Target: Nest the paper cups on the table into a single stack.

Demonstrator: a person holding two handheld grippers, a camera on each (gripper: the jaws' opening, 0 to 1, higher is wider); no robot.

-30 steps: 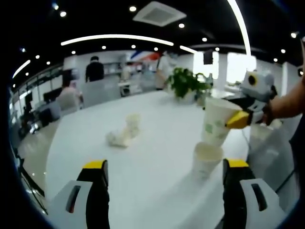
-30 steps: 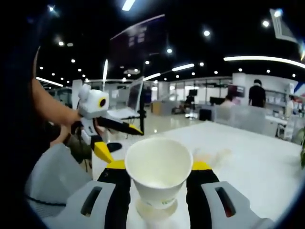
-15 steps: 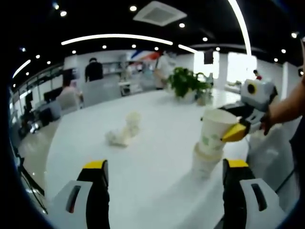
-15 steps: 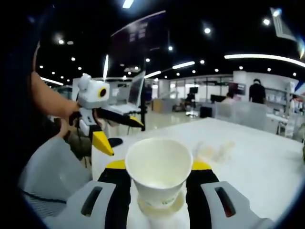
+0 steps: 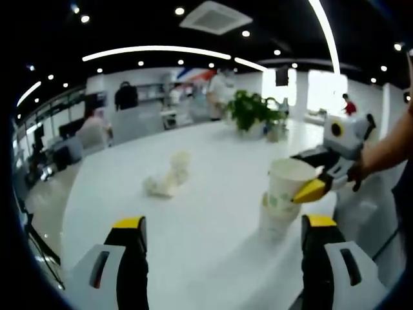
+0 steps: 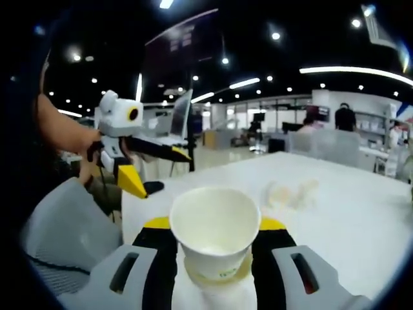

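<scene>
Fingers first: in the left gripper view, the left gripper has its two fingers spread wide apart with nothing between them, just hovering over the white worktop. Ahead of its right finger stands a lower paper cup, and the held cup is already partway down inside it. The right gripper comes in from the right and its yellow fingers are clamped on that upper cup. Further out, ahead of the left finger and well apart from it, two more cups lie on the worktop; they look tipped over and maybe crumpled, hard to tell at this blur. A potted plant sits at the far side of the worktop.

Over to the right gripper view: the right gripper's fingers are closed on the held cup, mouth facing the camera, sitting squarely between them. You can see the rim of the lower cup ringing it underneath, so it's nested but doesn't look fully seated. Off to the left of the fingers, the left gripper floats in the air with its fingers spread. The pale smudge ahead of the right finger is probably those other two cups.

My read on progress: the first pair is basically stacked, needs a final push and release. The two far cups haven't been touched yet, so roughly halfway at best.
</scene>
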